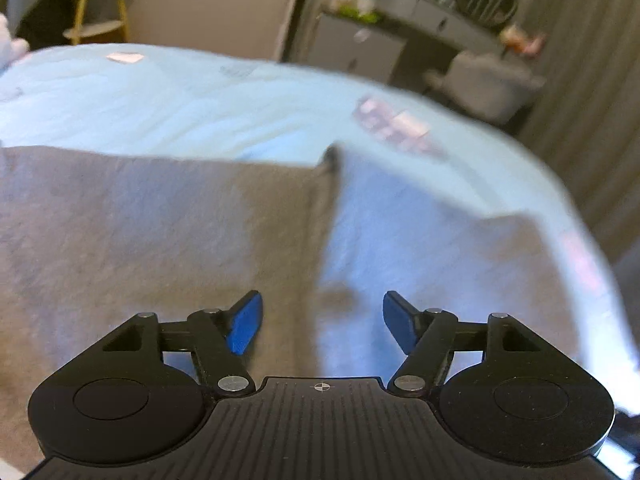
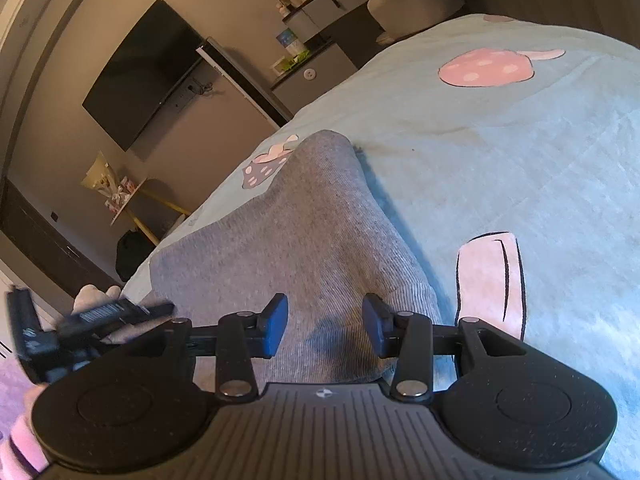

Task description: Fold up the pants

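Note:
Grey pants (image 1: 160,232) lie flat on a light blue bed cover (image 1: 200,100), folded into a broad panel whose right edge runs down the middle of the left wrist view. My left gripper (image 1: 322,320) hovers over that edge, open, with nothing between its blue pads. In the right wrist view the pants (image 2: 288,240) stretch away to a rounded far end. My right gripper (image 2: 325,328) stands just above the near part of the cloth, open; its pads do not press on it. The left gripper (image 2: 100,312) shows blurred at the left edge, with a hand behind it.
The bed cover (image 2: 500,152) carries pink mushroom prints and drops off at its far and right edges. Beyond it stand a dresser (image 1: 400,28) with bottles, a grey chair (image 1: 488,80), a yellow shelf (image 1: 100,4) and a wall TV (image 2: 144,72).

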`<state>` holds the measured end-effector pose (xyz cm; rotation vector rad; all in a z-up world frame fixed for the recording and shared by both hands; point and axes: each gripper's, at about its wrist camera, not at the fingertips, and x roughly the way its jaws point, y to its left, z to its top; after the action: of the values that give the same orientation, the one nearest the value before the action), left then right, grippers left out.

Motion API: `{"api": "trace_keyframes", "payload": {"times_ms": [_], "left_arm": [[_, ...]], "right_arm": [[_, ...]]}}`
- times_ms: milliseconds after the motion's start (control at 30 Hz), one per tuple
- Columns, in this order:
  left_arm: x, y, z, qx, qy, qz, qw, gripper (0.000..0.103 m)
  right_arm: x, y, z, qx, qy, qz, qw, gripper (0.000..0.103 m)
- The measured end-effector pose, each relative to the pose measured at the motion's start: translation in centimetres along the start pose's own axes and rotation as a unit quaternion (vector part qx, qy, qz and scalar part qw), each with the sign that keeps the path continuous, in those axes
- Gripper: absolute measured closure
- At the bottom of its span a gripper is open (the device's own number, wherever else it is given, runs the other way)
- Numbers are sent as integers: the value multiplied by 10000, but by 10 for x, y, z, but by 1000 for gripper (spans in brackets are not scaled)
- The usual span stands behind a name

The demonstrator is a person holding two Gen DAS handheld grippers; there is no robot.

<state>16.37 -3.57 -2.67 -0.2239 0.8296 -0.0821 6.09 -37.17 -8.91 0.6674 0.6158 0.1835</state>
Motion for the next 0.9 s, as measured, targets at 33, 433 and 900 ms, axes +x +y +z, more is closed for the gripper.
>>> {"api": "trace_keyframes", "payload": {"times_ms": [33, 433, 900], "left_arm": [[4, 0, -5, 126, 57, 110, 9998, 28], [-45, 36, -26, -538, -82, -423, 9976, 29], [-73, 29, -51, -531, -15, -455, 9976, 21]], "right_arm": [[0, 0, 0, -1, -5, 8, 10000, 62], [1, 0, -2, -34, -8, 1, 10000, 62], [-12, 21, -6, -443, 43, -395, 9982, 60]]}}
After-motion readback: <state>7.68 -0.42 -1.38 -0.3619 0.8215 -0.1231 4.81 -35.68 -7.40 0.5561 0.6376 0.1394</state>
